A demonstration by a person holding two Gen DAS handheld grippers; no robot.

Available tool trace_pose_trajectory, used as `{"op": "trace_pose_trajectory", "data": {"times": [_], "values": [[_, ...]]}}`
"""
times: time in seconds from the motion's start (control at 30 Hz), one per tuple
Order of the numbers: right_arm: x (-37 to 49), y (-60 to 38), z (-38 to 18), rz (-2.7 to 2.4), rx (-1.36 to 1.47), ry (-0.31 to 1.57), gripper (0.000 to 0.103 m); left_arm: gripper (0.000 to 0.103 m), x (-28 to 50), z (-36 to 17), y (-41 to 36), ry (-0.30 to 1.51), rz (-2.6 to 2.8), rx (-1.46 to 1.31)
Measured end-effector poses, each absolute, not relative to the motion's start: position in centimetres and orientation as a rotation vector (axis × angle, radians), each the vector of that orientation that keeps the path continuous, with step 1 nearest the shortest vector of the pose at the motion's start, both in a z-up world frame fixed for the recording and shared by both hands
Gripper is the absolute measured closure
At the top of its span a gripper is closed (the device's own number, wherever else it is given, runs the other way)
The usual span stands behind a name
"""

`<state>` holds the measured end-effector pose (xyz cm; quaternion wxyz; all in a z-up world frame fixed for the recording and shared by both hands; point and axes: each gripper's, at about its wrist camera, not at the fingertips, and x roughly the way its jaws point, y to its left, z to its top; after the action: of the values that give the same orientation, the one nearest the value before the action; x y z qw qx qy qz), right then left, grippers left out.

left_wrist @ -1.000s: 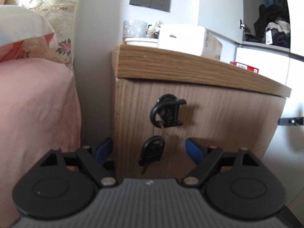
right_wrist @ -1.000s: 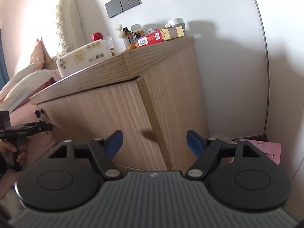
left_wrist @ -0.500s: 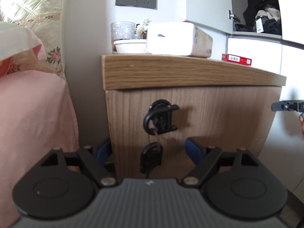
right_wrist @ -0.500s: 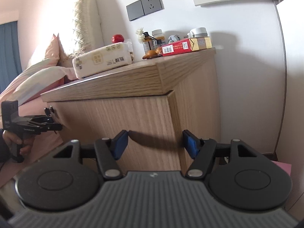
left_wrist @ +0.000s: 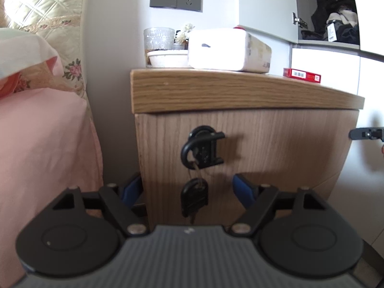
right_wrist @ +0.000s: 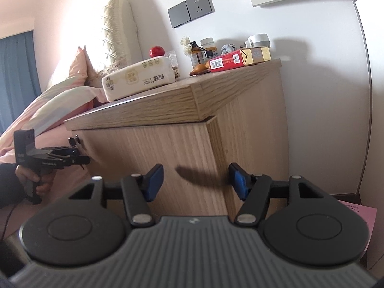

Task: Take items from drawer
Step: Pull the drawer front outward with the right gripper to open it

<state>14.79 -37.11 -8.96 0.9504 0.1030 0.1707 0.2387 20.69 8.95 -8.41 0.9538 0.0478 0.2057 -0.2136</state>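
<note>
A wooden nightstand's drawer front (left_wrist: 276,144) is shut and fills the left wrist view. A black handle (left_wrist: 204,147) is fixed to it, with black keys (left_wrist: 194,198) hanging below. My left gripper (left_wrist: 188,189) is open and empty, just in front of the drawer front with the keys between its blue fingertips. My right gripper (right_wrist: 195,180) is open and empty, facing the nightstand's right front corner (right_wrist: 211,148). The left gripper also shows in the right wrist view (right_wrist: 72,157) near the handle. The drawer's contents are hidden.
On the nightstand top stand a white tissue pack (left_wrist: 225,48), a glass (left_wrist: 159,39), a white bowl (left_wrist: 168,58) and a red box (left_wrist: 302,75). A pink bed (left_wrist: 40,144) lies left of the nightstand. A white wall (right_wrist: 319,110) is to its right, with pink paper (right_wrist: 360,212) on the floor.
Both grippers have risen and drawn closer to the nightstand. The left one now faces the handle squarely. The right one has swung toward the right front corner.
</note>
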Motion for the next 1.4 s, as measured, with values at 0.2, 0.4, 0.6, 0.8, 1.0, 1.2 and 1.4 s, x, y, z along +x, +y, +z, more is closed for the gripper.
{"op": "trace_pose_trajectory", "data": {"times": [0.2,0.4,0.6,0.8,1.0,1.2,1.4], "values": [[14.7,-37.4,-8.9,0.529,0.184,0.356,0.039,0.022,20.3,-8.4,8.9,0.418,-0.432,0.104],[14.6,-37.5,-8.6,0.548,0.168,0.367,0.039,0.021,19.5,-8.5,8.8,0.412,-0.427,0.125],[14.2,-37.7,-8.4,0.591,0.155,0.376,0.039,0.021,18.6,-8.4,8.8,0.414,-0.424,0.134],[13.7,-37.8,-8.3,0.622,0.147,0.382,0.039,0.021,17.6,-8.3,8.8,0.419,-0.418,0.141],[12.9,-37.9,-8.2,0.648,0.139,0.389,0.039,0.022,16.6,-8.3,8.8,0.425,-0.403,0.151],[12.4,-37.9,-8.1,0.658,0.135,0.396,0.039,0.023,15.7,-8.1,9.1,0.434,-0.402,0.147],[11.6,-38.1,-8.1,0.683,0.135,0.404,0.039,0.024,14.8,-8.0,9.4,0.435,-0.405,0.151]]}}
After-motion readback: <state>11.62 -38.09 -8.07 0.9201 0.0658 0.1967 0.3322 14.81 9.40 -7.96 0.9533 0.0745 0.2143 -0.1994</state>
